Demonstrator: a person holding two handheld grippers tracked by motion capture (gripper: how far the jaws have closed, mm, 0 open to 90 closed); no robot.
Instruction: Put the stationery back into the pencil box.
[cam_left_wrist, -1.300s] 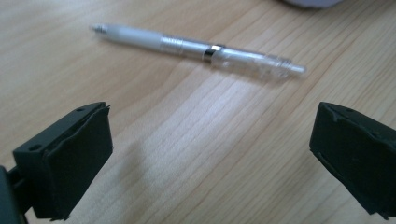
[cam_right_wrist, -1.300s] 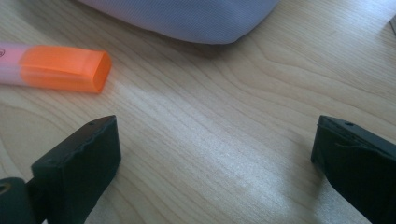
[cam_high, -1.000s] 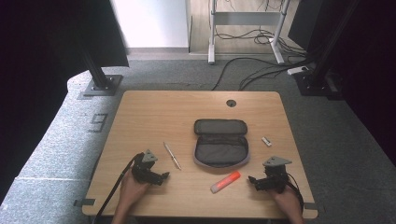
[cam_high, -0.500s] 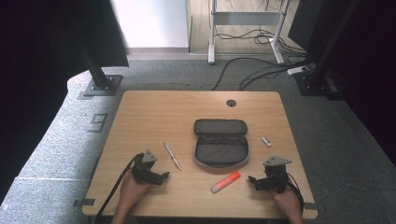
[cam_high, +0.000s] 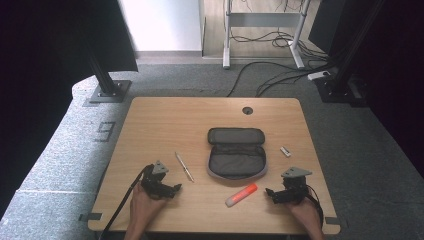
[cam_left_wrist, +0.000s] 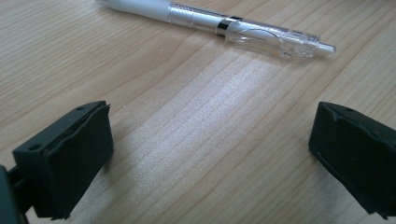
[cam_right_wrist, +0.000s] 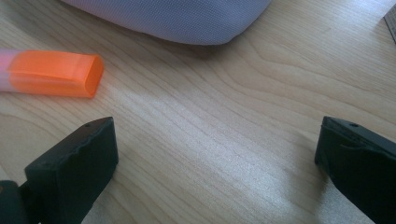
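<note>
An open grey pencil case (cam_high: 236, 152) lies in the middle of the wooden table (cam_high: 165, 120). A white and clear pen (cam_high: 184, 166) (cam_left_wrist: 219, 25) lies left of it, just beyond my left gripper (cam_high: 176, 188) (cam_left_wrist: 210, 154), which rests open on the table with bare wood between its jaws. An orange-capped highlighter (cam_high: 241, 194) (cam_right_wrist: 53, 72) lies in front of the case. My right gripper (cam_high: 270, 194) (cam_right_wrist: 217, 168) sits open right of the highlighter, holding nothing. The case's grey edge (cam_right_wrist: 177, 18) is just ahead of it.
A small white object (cam_high: 285, 151) lies right of the case. A round cable hole (cam_high: 247, 110) sits near the far edge. Black stands and cables are on the floor beyond the table.
</note>
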